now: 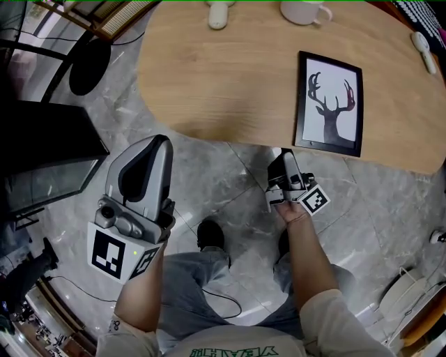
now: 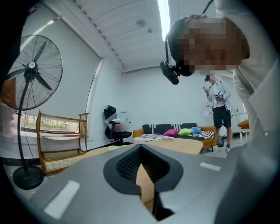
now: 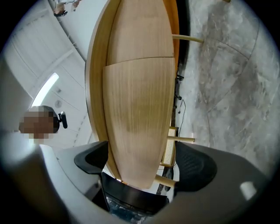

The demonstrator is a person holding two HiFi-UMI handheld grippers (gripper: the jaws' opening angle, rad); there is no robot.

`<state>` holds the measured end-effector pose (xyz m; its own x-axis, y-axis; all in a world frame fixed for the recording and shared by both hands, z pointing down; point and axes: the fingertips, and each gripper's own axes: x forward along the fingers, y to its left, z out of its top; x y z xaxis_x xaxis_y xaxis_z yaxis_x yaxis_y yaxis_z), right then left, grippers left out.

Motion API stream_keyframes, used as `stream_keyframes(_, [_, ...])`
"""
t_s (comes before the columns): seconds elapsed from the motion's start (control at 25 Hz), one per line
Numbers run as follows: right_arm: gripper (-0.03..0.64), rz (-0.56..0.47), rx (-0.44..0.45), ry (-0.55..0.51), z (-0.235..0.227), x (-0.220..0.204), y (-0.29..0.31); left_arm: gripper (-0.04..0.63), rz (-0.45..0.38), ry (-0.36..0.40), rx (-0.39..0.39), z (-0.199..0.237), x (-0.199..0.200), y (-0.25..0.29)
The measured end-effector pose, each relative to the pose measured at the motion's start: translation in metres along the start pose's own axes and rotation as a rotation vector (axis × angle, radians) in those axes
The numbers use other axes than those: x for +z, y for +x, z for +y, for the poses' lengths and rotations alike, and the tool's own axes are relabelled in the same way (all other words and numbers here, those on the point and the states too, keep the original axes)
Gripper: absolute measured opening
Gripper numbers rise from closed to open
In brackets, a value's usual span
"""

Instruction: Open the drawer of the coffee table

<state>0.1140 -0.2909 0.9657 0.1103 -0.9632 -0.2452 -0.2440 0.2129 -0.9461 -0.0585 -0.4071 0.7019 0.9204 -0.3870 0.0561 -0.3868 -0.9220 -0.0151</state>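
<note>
Right gripper (image 3: 142,162) fingers wide astride the drawer front (image 3: 138,118), left gripper (image 1: 160,145) fingers closed; we risk a shallow, slipping pinch.

- We stand before the near edge of the coffee table (image 1: 230,77), which fills the far side of the floor (image 1: 230,188).
- On it, the picture frame (image 1: 330,103) lies to the right by the near edge, and the mug (image 1: 304,10) sits behind it at the far edge.
- Our right gripper (image 1: 284,157) is at the near edge, just before the frame, with the drawer front (image 3: 138,127) between its jaws.
- Our left gripper (image 1: 164,144) is to its left.
- The fan base (image 1: 89,66) stands left of the table.
</note>
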Motion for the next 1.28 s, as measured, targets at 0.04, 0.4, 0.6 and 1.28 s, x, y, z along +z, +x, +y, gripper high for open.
stream_keyframes(0.04, [0.488, -0.003, 0.001, 0.0, -0.004, 0.001, 0.002, -0.002, -0.002, 0.005, 0.0, 0.0, 0.0, 0.0])
stream_keyframes(0.4, [0.465, -0.016, 0.106, 0.007, -0.01, 0.013, 0.021, -0.002, 0.005, 0.013, -0.002, 0.001, -0.008, 0.004])
stream_keyframes(0.6, [0.379, -0.033, 0.21, 0.025, -0.003, 0.012, 0.023, -0.002, 0.009, 0.018, 0.005, 0.006, -0.011, 0.003])
stream_keyframes(1.28, [0.345, 0.007, 0.194, 0.06, 0.009, -0.009, -0.008, -0.002, 0.018, -0.002, 0.012, -0.001, -0.005, -0.009])
